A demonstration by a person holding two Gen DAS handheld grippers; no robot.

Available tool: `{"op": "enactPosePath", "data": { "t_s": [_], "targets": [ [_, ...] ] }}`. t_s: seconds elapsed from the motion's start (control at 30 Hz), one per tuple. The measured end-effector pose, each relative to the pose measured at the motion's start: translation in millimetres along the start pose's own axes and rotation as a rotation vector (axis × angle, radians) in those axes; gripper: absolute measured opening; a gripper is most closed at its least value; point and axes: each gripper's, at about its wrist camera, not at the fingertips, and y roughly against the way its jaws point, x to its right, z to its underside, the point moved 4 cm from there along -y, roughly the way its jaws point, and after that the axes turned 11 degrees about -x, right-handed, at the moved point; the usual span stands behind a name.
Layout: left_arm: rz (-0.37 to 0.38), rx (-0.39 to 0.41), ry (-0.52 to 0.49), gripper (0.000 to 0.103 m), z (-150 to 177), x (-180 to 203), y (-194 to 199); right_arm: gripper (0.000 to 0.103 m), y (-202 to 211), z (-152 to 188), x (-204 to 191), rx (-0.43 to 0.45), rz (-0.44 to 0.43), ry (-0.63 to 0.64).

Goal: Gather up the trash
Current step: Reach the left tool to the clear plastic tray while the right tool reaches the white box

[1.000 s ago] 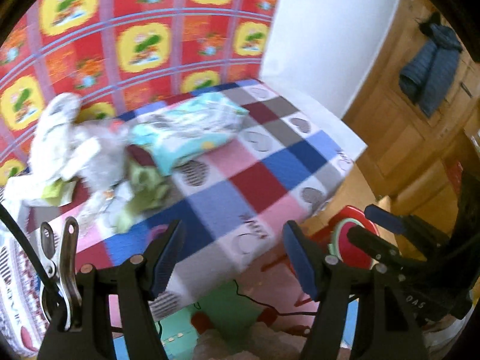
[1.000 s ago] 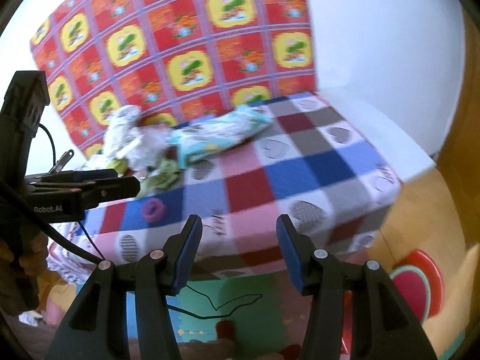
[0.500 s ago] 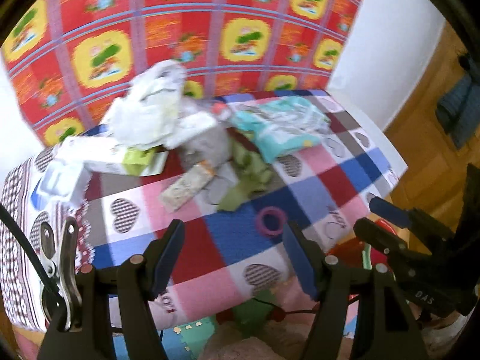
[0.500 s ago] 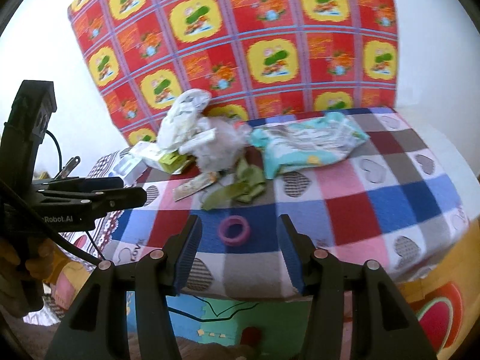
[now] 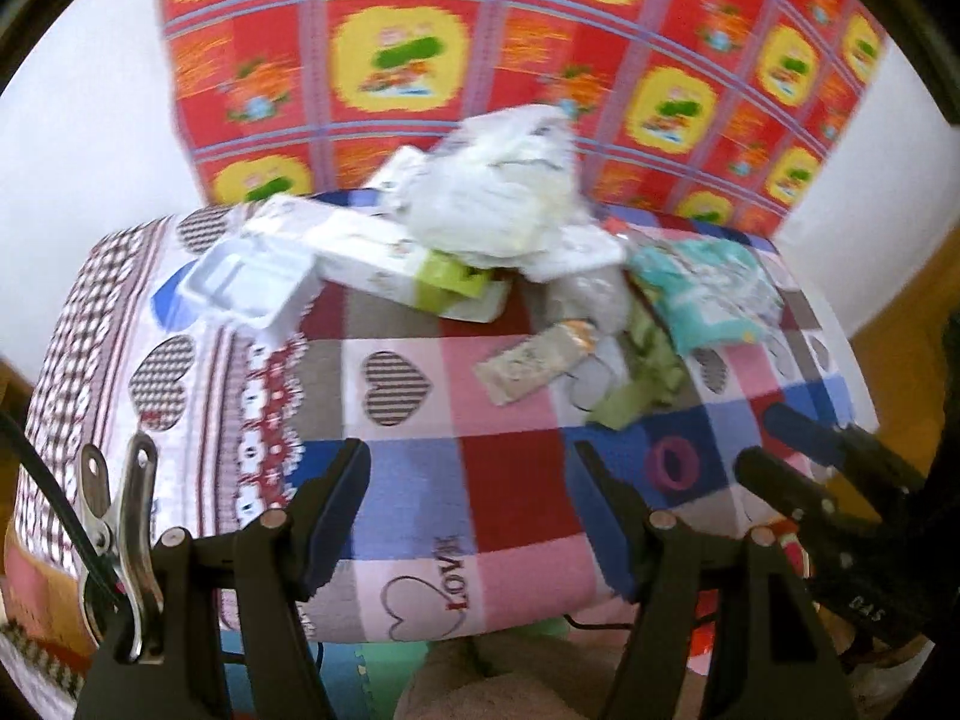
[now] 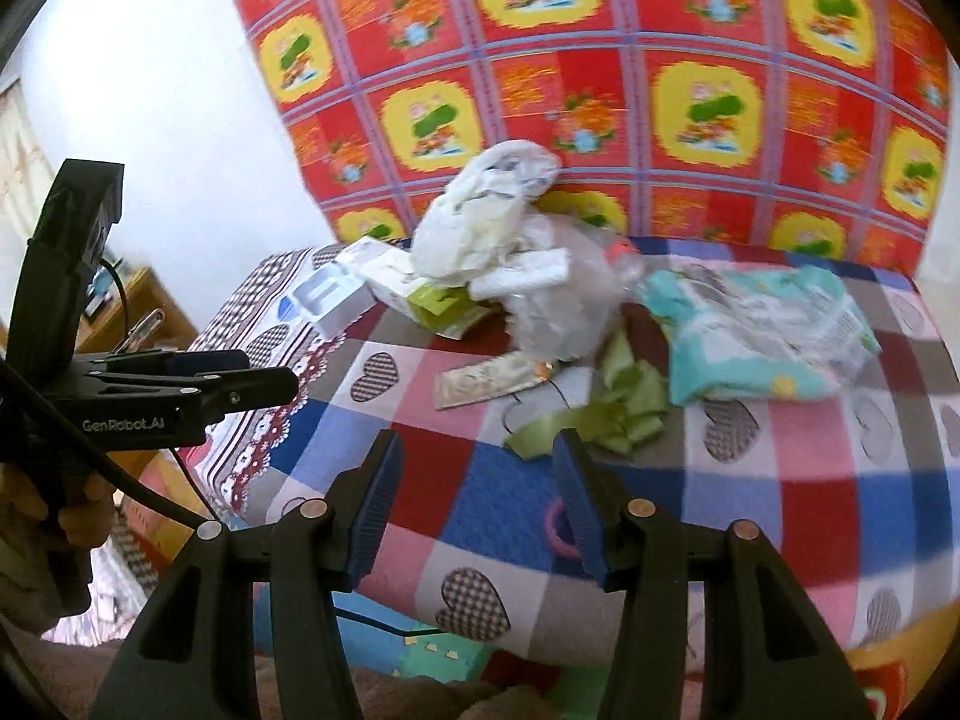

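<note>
A: Facing a checked blanket (image 6: pixel 804 480), two hand-held grippers hang over its near edge with a litter heap at the far side, against the red wall cloth (image 6: pixel 660 60). What is in that heap?

B: Counting from the white crumpled bag (image 5: pixel 504 192) at the heap's top: a flat white box (image 5: pixel 372 252) with a green end lies under its left side, an open white tray (image 5: pixel 246 282) further left, a clear film bag (image 6: pixel 564 306) just below it, a beige sachet (image 5: pixel 534 363) in front of the film bag, green scraps (image 6: pixel 606 414) to the right of the sachet, and a teal pack (image 6: pixel 756 336) well to the right. A pink ring (image 5: pixel 672 462) lies alone, nearer the edge than anything else.

A: And the grippers?

B: The left gripper (image 5: pixel 471 516) stands spread wide with nothing between its pads. The right gripper (image 6: pixel 474 510) is also parted, somewhat narrower, and empty; its right finger hides part of the ring.

A: How would the pieces handle?

B: Nearly all of it looks light and limp. The bags should crush flat, so a pinch on a bunched fold would likely hold better than one on a smooth face. The sachet is thin and lies flat on soft cloth; taking it by its raised right end seems safest. The scraps may come up only a few at a time. The box and tray look stiff but hollow, best gripped across a wall or rim. The teal pack looks fullest and probably slick.
</note>
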Motion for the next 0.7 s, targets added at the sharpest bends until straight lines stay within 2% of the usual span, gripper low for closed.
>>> {"op": "enactPosePath", "data": {
  "t_s": [0.37,0.6,0.7],
  "targets": [
    [-0.042,0.022,0.218,0.071,-17.4,-46.9,-4.5,0.053,-25.2,-31.0,-19.7,-0.043,-0.060,0.141],
    [-0.056,0.033,0.287,0.071,-37.3,-81.0,-15.1,0.053,-45.3,-47.2,-32.8,-0.069,-0.040,0.173],
    [-0.050,0.009,0.291,0.071,-48.4,-93.9,-30.3,0.053,-53.7,-55.7,-36.1,-0.073,-0.025,0.162]
  ]
}}
